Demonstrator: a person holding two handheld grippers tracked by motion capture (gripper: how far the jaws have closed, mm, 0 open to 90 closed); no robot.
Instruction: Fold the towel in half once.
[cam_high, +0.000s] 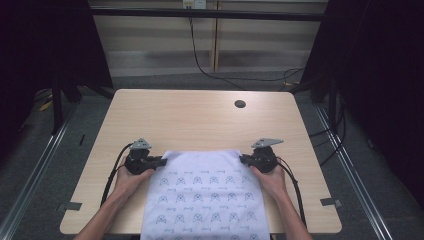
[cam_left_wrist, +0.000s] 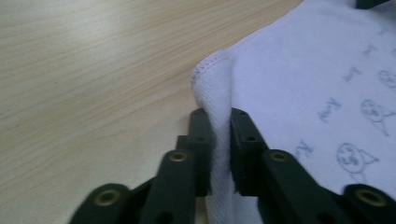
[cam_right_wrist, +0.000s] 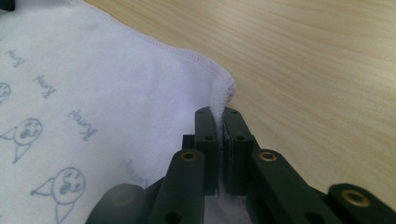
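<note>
Both tools are pinched tight on the far corners of the printed cloth (cam_high: 205, 192) — left tool (cam_high: 161, 161), right tool (cam_high: 244, 159). It lies flat on the bench (cam_high: 200, 115), near end hanging off. Looks like a fold starting — next needs an even lift.
</note>
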